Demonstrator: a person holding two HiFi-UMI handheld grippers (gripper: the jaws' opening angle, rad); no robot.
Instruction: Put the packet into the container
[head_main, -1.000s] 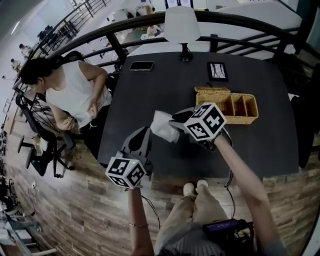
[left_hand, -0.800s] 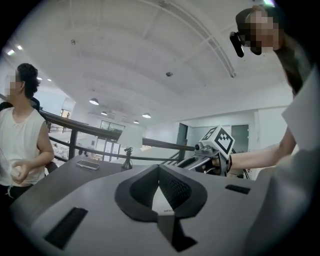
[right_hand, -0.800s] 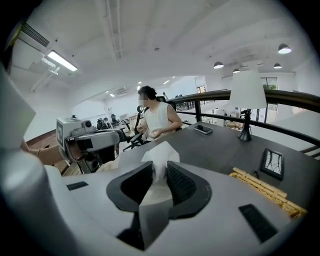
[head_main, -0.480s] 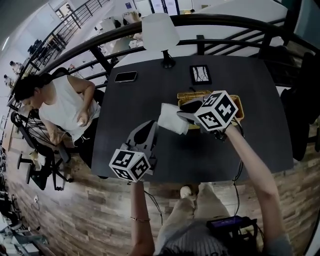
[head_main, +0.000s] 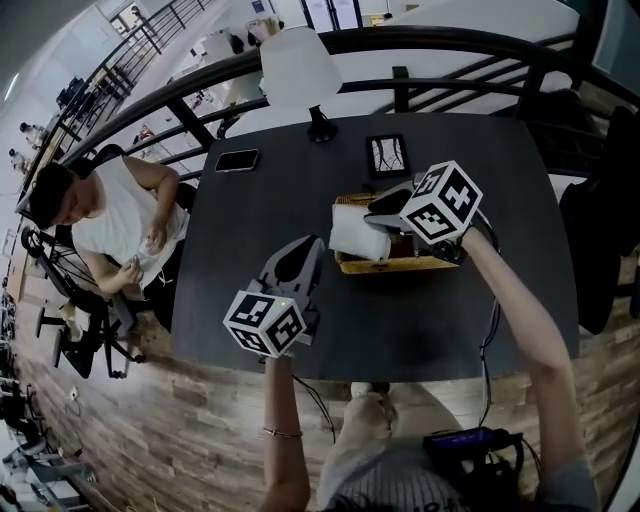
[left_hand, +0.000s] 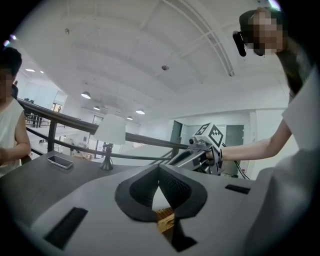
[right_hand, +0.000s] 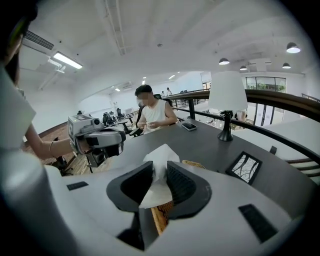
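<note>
Where the dark table (head_main: 250, 250) fills the middle of the head view, a seated person (head_main: 110, 220) in a white top sits at its left edge. A white-shaded lamp (head_main: 298, 70) stands at the far side. A wicker basket (head_main: 400, 264) with compartments lies right of centre. The right gripper (head_main: 374, 211) reaches over it, its jaws pinched on a white packet (head_main: 358, 232), which hangs over the basket's left end. The left gripper (head_main: 312, 243) hovers just left of the basket, jaws closed together on nothing. A small picture frame (head_main: 386, 156) lies beyond the basket, and a phone (head_main: 236, 160) lies near the far left corner.
</note>
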